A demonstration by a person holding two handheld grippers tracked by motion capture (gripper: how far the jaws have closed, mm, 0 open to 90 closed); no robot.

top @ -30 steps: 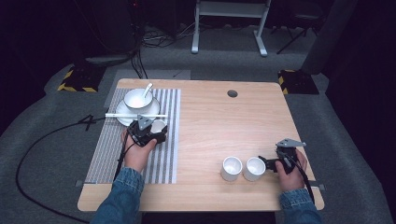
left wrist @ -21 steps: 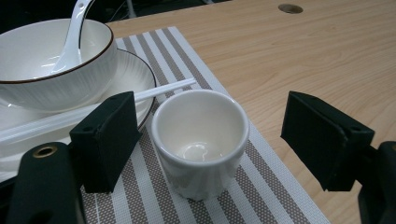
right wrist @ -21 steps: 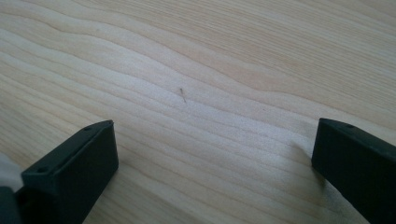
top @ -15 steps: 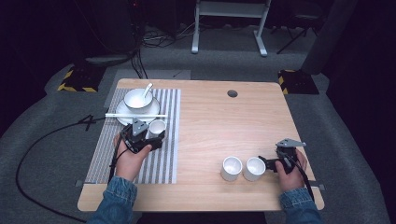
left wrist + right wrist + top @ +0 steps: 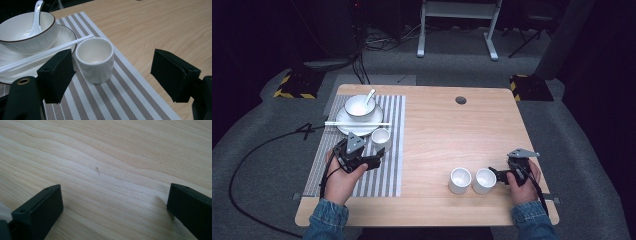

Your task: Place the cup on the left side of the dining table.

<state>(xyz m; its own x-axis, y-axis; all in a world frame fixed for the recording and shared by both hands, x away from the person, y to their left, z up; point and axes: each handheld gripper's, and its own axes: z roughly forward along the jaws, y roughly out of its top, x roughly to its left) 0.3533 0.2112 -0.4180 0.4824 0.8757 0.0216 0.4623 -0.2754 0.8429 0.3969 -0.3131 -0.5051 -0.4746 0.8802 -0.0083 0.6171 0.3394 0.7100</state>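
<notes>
Left tongs [image 5: 374, 161] held over the striped mat [image 5: 384, 172], jaws spread and gripping nothing. Small white cup [image 5: 381, 139] upright on the mat just ahead of them, apart from both jaws, close beside the rim of the plate [image 5: 347, 128]. In the left gripper view, same cup [image 5: 95, 60] standing between and beyond the two black jaws, nearer the left one, with a gap on each side.

Around the cup — plate at the far left end of the mat, white bowl [image 5: 359, 106] on it with a dark rim line and a white spoon [image 5: 370, 95] leaning inside. White chopsticks [image 5: 357, 123] laid across the plate's near edge, one tip ending close to the cup's lip [image 5: 85, 39]. Between cup and plate, next to no room on that side; open mat and bare wood on the other.

Right tongs [image 5: 493, 175] low over the near right part of the wooden surface [image 5: 452, 130], jaws wide apart, nothing held. Right gripper view: bare wood grain between the jaws. Two more white cups side by side just to the left of those tongs — the nearer one [image 5: 485, 180] right at the jaw tips, contact impossible to judge, the other [image 5: 460, 180] touching or almost touching its neighbour.

Dark round hole [image 5: 460, 100] near the far edge of the surface. Black cable [image 5: 257, 150] trailing from the left hand [image 5: 341, 177] over the grey floor.
</notes>
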